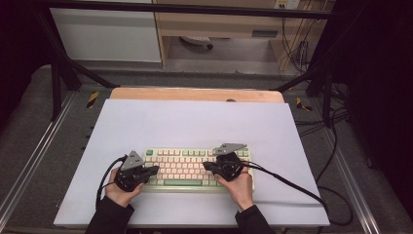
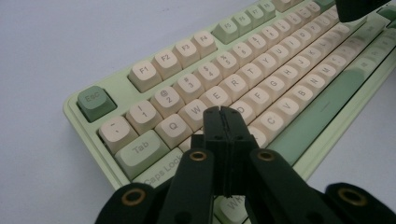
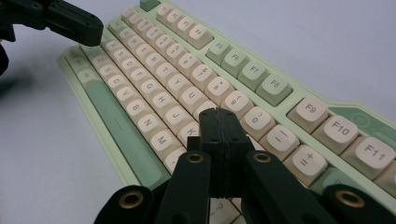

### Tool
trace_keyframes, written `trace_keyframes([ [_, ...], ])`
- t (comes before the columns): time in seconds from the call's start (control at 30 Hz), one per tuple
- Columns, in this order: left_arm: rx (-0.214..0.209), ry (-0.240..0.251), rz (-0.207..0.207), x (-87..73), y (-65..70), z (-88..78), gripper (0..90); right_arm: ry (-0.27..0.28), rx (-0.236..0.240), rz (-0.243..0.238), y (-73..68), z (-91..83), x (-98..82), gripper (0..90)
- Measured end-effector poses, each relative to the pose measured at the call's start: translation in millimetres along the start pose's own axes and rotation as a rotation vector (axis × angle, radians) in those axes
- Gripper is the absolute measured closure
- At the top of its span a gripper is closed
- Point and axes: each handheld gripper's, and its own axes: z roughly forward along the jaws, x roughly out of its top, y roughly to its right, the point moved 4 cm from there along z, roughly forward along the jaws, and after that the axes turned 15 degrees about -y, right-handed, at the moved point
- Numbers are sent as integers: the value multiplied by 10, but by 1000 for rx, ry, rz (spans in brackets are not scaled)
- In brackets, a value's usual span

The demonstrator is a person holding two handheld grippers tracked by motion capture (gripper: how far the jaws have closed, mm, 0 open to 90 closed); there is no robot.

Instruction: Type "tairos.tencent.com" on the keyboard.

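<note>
- The keyboard (image 1: 182, 168) lies near the white mat's (image 1: 195, 124) near edge.
- Left gripper (image 2: 223, 113), jaws closed empty, hovers over its left keys.
- Right gripper (image 3: 219, 114), likewise closed, over its right keys.

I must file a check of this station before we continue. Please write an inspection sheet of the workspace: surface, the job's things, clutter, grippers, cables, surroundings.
Surface: white sheet covers the table; a wooden edge shows at the far side.
Job's things: one keyboard, green case, cream keys, green space bar, lying flat near the person's side.
Clutter: nothing seen on the sheet.
Grippers: left gripper over the keyboard's left end, jaws shut, nothing between them; right gripper over its right part, jaws shut, empty. Both tips point inward over the keys; contact with keys cannot be told.
Cables: one black cable trails from the right gripper off the sheet; another loops from the left.
Surroundings: dark frame bars, grey floor, wooden cabinet behind.
</note>
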Motion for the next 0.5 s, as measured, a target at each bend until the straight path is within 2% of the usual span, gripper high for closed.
trace_keyframes([
  [0.5, 0, 5, 1, 30, 20, 6, 900, 21, 20, 19, 63, -173, -203, 900],
])
